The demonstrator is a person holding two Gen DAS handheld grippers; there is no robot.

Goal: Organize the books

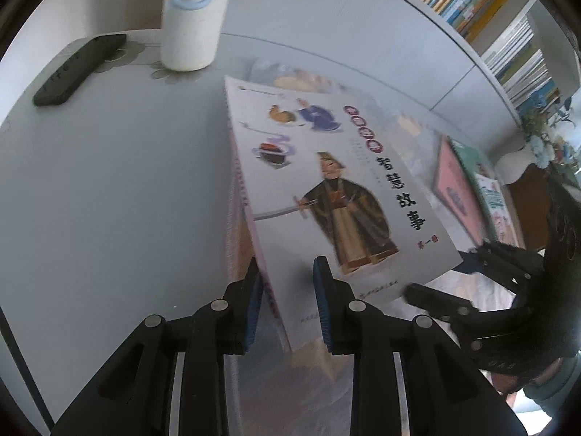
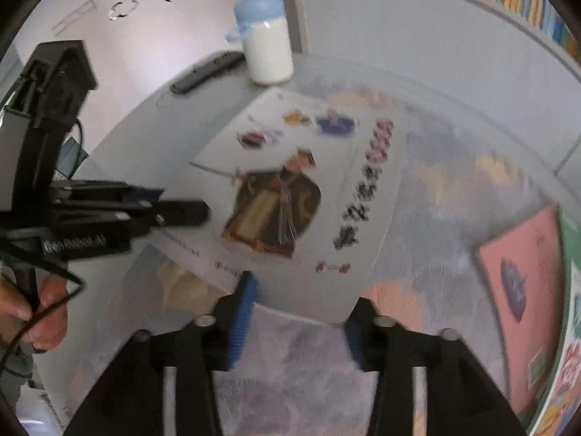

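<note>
1. Storybook (image 1: 337,189) with a robed swordsman on its white cover sits tilted above the tabletop (image 1: 109,181), straight ahead of both tools.
2. Left tool (image 1: 287,290) straddles the book's spine edge near one lower corner; its blue pads stand slightly apart, and I cannot tell whether they press the cover.
3. Right tool (image 2: 296,312) has its jaws partly open, the book's bottom corner lying between them, pads not visibly clamping.
4. Bottle (image 1: 192,21) with a blue lid holds something white and stands far ahead of the tools, beside a dark remote (image 1: 76,69).
5. Only the left view shows the bookshelf (image 1: 472,3) packed with upright books.
6. Only the right view shows a hand (image 2: 43,312) gripping the left tool's handle.
7. Pink book (image 2: 523,290) lies flat to the right.
</note>
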